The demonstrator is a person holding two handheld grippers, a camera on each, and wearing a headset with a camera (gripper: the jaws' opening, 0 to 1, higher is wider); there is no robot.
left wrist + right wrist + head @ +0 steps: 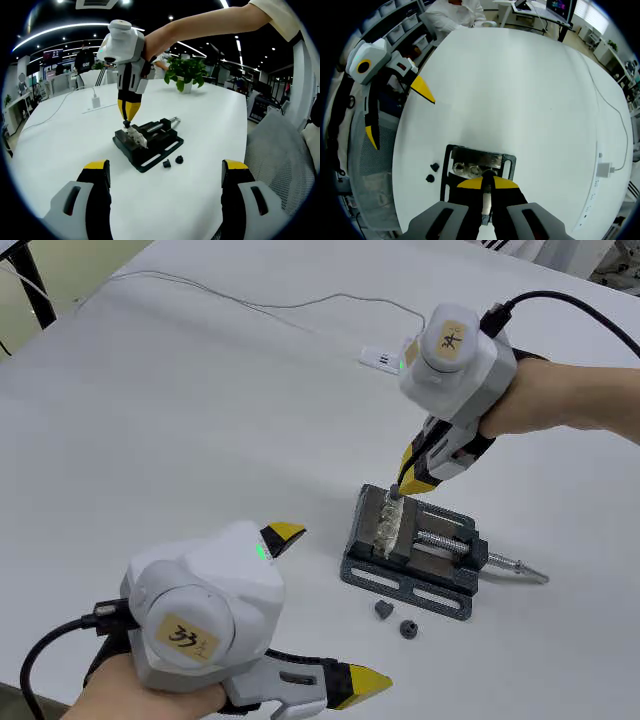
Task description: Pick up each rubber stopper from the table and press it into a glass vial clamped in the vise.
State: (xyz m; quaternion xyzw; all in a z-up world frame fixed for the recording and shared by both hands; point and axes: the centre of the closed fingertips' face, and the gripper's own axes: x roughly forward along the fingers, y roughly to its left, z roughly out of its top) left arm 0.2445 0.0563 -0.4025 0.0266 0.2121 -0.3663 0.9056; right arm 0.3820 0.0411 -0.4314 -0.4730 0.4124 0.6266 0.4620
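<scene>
Rubber stopper (395, 491) pinched in right gripper (399, 486) jaws; left gripper (166, 168) spread wide.

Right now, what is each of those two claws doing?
Left gripper: open, holding nothing.
Right gripper: shut on a rubber stopper at the vise.

White table (180, 420), matte, broad top. Items resting on it: one dark metal vise (400, 585) with slotted base, screw handle pointing away to the side; two loose grey rubber stoppers (383, 610) (408, 628), side by side but apart, just beside the vise base on its near side; one white adapter (380, 360) toward the far side, with a thin pale cable (250, 302) trailing from it across the top; one potted plant (186, 75) at the far edge.
</scene>
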